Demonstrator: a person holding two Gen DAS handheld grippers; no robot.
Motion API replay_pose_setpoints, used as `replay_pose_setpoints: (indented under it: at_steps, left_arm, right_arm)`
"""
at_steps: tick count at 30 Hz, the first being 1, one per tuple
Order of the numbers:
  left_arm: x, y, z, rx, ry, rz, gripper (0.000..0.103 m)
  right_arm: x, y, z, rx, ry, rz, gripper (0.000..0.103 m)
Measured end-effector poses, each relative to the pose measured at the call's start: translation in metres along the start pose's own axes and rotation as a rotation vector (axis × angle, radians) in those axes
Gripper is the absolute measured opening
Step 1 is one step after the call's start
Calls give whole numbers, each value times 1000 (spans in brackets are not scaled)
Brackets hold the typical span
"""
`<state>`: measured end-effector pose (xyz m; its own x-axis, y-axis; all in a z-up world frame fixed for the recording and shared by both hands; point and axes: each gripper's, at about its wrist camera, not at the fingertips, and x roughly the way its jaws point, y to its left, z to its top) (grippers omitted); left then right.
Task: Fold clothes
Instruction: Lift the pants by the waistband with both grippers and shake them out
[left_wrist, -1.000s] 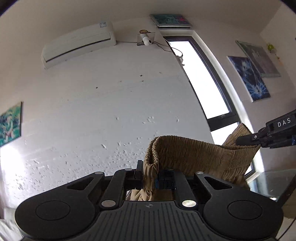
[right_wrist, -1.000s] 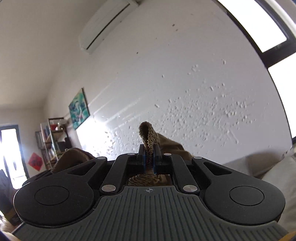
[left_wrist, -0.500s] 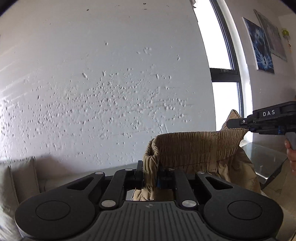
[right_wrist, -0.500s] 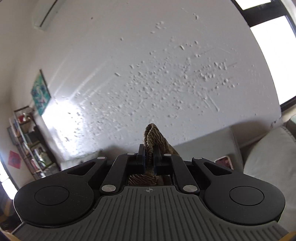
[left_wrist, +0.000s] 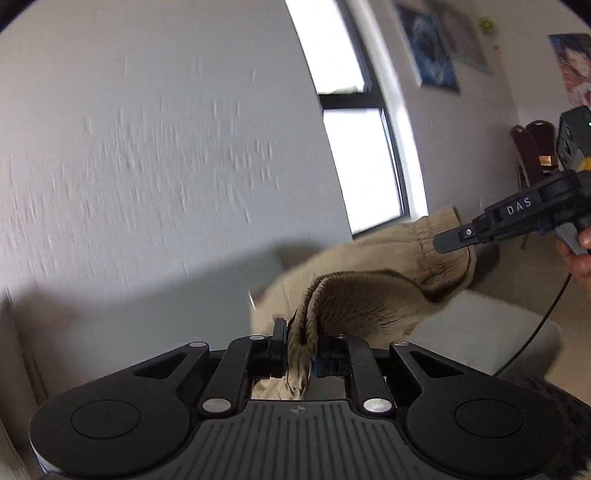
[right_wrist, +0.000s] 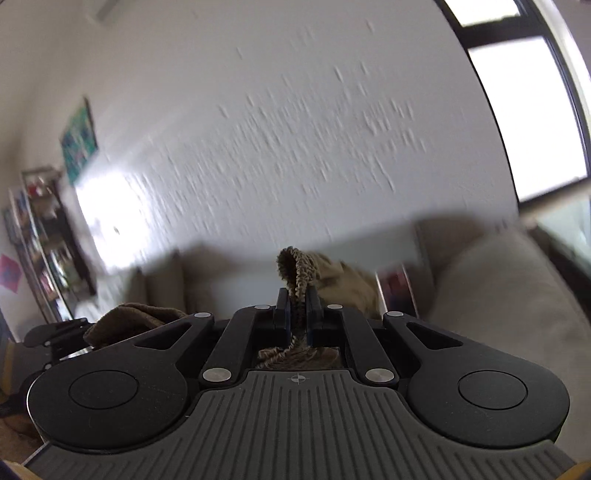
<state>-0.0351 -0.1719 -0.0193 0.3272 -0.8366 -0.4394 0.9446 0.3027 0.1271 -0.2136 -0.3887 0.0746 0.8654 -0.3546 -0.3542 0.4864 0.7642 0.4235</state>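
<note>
So on my end both grippers have hold of the same tan garment (left_wrist: 373, 295), which is hanging in the air between them in front of a white textured wall (left_wrist: 147, 166). The left gripper (left_wrist: 300, 349) has its fingers clamped on a bunched fold of the gathered waistband, fabric poking up between the pads and drooping below them. Over in the left wrist view I can see the right gripper (left_wrist: 454, 240) coming in from the right edge with its fingertip pressed against the elastic band at the far end of the cloth, and my right hand (left_wrist: 580, 254) peeking in behind it. From the right wrist view, that gripper (right_wrist: 297, 314) is pinched tight on a ribbed loop of the waistband (right_wrist: 295, 269) sticking up above the pads. Beyond the cloth there's a beige sofa (right_wrist: 498, 288), a dark-framed window (left_wrist: 362, 158) and a shelf unit (right_wrist: 44, 240) off left. Everything's pretty motion-blurred.
</note>
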Motion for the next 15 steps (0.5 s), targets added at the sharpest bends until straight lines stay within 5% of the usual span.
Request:
replay_pose_setpoints:
  at_steps: [4, 5, 7, 10, 15]
  left_arm:
    - [62, -5, -94, -296, 419, -8, 17]
    - [59, -7, -101, -332, 433, -8, 17]
    - [47, -10, -103, -370, 414, -12, 35]
    - [30, -7, -90, -420, 411, -31, 44]
    - [11, 1, -79, -452, 363, -1, 61]
  right_arm:
    - [72, -66, -99, 221, 454, -130, 9]
    - [78, -71, -109, 256, 509, -129, 17]
    - [87, -77, -126, 303, 594, -123, 26]
    - [85, -68, -122, 282, 607, -90, 45]
    - [64, -56, -114, 305, 611, -66, 46]
